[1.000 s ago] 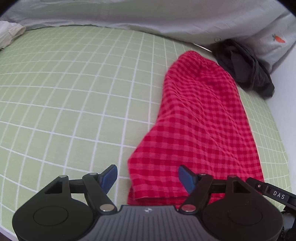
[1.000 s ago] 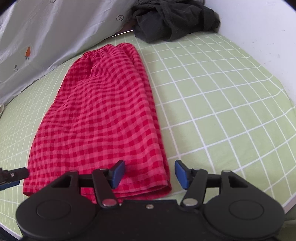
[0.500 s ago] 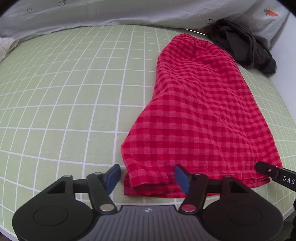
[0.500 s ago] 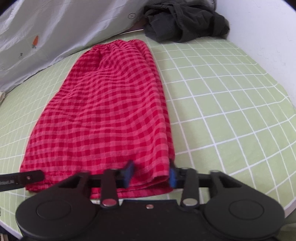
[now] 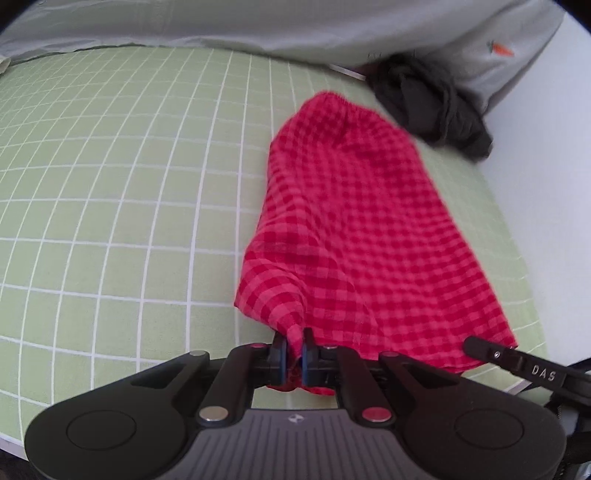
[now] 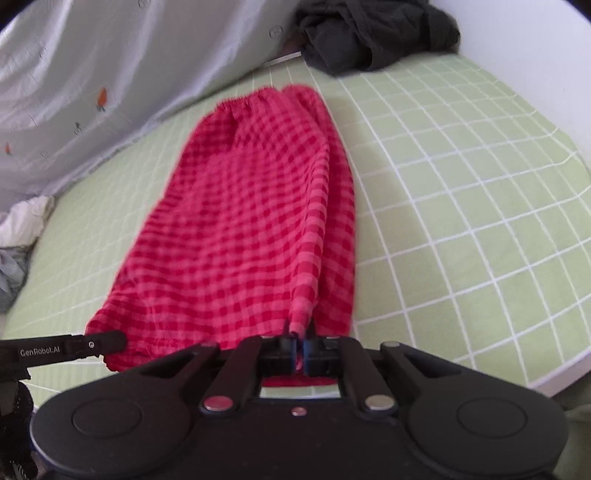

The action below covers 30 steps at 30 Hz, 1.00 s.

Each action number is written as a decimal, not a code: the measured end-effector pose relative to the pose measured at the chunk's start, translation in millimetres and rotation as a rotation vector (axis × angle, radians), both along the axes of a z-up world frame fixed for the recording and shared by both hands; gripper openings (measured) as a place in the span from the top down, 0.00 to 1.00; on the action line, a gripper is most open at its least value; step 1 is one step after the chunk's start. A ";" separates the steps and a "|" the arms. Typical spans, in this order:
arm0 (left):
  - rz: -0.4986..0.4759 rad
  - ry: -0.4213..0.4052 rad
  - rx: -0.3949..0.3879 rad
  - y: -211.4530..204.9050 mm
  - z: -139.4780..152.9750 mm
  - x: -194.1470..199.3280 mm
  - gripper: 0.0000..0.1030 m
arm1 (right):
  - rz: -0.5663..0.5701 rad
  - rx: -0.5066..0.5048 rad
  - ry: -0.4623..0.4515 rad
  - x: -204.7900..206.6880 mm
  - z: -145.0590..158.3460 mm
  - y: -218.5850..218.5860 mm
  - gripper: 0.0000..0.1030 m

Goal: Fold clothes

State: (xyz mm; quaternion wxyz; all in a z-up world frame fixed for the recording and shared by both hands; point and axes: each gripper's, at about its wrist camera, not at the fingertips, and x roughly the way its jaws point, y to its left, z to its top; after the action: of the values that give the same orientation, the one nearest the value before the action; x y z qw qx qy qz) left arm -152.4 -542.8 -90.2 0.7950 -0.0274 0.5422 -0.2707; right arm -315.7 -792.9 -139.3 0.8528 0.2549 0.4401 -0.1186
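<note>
Red checked shorts (image 5: pixel 362 236) (image 6: pixel 243 229) lie lengthwise on the green grid bedsheet (image 5: pixel 110 206), waistband at the far end, hem near me. My left gripper (image 5: pixel 293 354) is shut on the hem's left corner, which bunches up between the blue pads. My right gripper (image 6: pixel 300 350) is shut on the hem's right corner, the cloth pulled up into a ridge. Each gripper's tip shows at the edge of the other's view.
A dark crumpled garment (image 5: pixel 432 107) (image 6: pixel 373 33) lies beyond the waistband by the white wall. A grey sheet with carrot prints (image 6: pixel 92 92) runs along the far side. White and grey cloth (image 6: pixel 22 236) sits at the left. The bed's near edge lies just under the grippers.
Both grippers closed from open onto the shorts' near hem corners, and the hem has lifted and bunched. The right one was nearly shut half a second ago.
</note>
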 end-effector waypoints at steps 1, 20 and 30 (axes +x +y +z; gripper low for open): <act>0.002 -0.012 -0.012 -0.6 7.4 3.0 0.93 | -0.004 0.002 -0.020 -1.5 7.9 -2.5 0.96; 0.110 -0.063 -0.224 -66.4 60.4 132.4 0.93 | -0.103 0.040 -0.276 95.0 70.4 -85.0 0.96; 0.160 -0.016 -0.172 -101.4 17.8 231.1 0.87 | -0.144 0.104 -0.189 201.2 23.6 -141.7 0.88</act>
State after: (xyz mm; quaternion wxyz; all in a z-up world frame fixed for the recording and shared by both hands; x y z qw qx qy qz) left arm 78.7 -644.3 -72.4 0.8130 -0.1367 0.5067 -0.2521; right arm -114.5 -934.5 -115.7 0.8653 0.3398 0.3441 -0.1319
